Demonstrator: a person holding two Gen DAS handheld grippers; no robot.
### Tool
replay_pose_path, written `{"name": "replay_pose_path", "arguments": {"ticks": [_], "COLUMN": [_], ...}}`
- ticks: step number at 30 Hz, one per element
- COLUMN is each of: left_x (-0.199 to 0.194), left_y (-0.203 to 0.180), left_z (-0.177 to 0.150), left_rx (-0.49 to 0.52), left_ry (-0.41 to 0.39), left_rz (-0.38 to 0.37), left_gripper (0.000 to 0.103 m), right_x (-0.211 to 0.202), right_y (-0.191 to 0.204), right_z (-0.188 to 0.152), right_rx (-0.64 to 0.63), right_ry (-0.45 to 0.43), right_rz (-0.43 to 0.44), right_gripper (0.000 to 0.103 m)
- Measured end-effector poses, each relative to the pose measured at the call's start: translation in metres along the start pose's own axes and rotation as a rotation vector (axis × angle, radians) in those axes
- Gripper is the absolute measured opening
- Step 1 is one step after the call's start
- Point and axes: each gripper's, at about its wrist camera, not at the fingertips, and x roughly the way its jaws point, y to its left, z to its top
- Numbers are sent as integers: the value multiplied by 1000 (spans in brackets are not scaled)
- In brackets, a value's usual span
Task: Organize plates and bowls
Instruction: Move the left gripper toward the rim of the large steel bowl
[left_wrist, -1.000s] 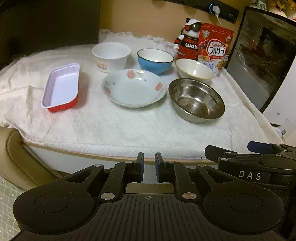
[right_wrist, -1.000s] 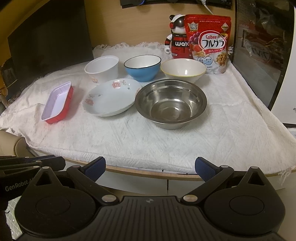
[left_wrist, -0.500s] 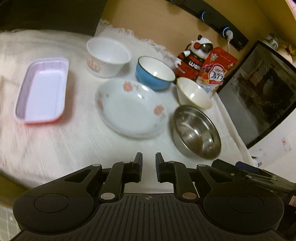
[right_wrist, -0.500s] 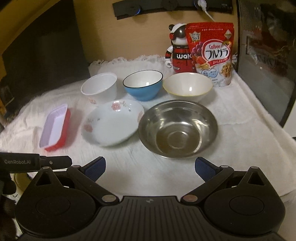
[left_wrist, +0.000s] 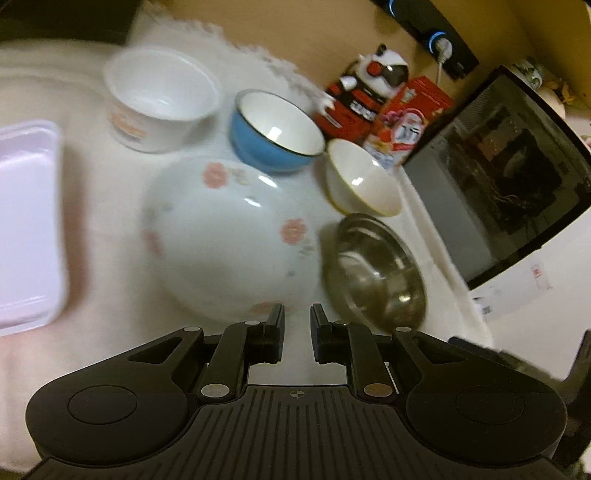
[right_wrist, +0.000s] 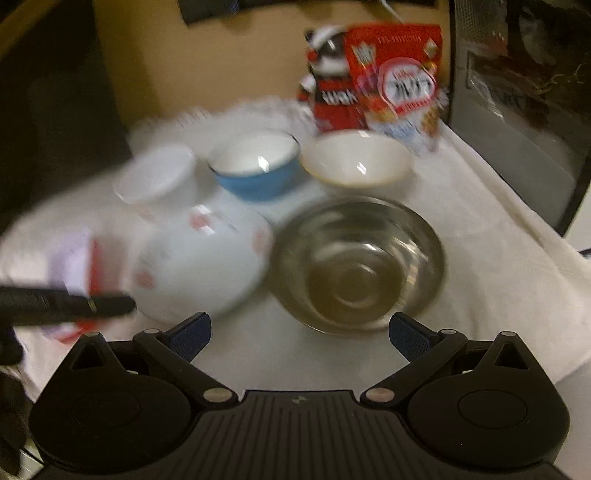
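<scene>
A white floral plate (left_wrist: 229, 236) lies on the white cloth, with a steel bowl (left_wrist: 373, 273) to its right. Behind them stand a white paper bowl (left_wrist: 162, 99), a blue bowl (left_wrist: 273, 133) and a cream bowl (left_wrist: 362, 184). My left gripper (left_wrist: 297, 319) is nearly shut and empty, just short of the plate's near rim. My right gripper (right_wrist: 299, 332) is open wide and empty, just short of the steel bowl (right_wrist: 358, 262), with the plate (right_wrist: 199, 262) to its left. Both views are blurred.
A red tray with a white inside (left_wrist: 26, 225) lies at the left. A panda figure (left_wrist: 365, 96) and a red cereal bag (right_wrist: 402, 81) stand at the back. A dark oven (left_wrist: 495, 170) stands at the right.
Both grippers have moved forward over the table toward the dishes. The left one has tilted and come close to the plate. The jaws have not changed.
</scene>
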Motion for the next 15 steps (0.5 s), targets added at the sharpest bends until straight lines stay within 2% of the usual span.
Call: {"name": "replay_pose_path", "arguments": {"ticks": [3, 7, 11, 15], "left_x": [25, 53, 82, 103], "left_y": [-17, -38, -60, -70], "left_z": [11, 24, 34, 35], "left_rx": [15, 21, 59, 49], "left_ry": [19, 1, 3, 16], "left_rz": [-5, 31, 110, 189], "left_gripper": [16, 16, 16, 16], "right_x": [9, 25, 44, 74], "right_y": [-21, -52, -77, -103], "right_z": [5, 24, 39, 53], "right_rx": [26, 52, -29, -62], "right_ry": [11, 3, -12, 14], "right_rz": [-43, -47, -66, -12], "right_gripper": [102, 102, 102, 102]}}
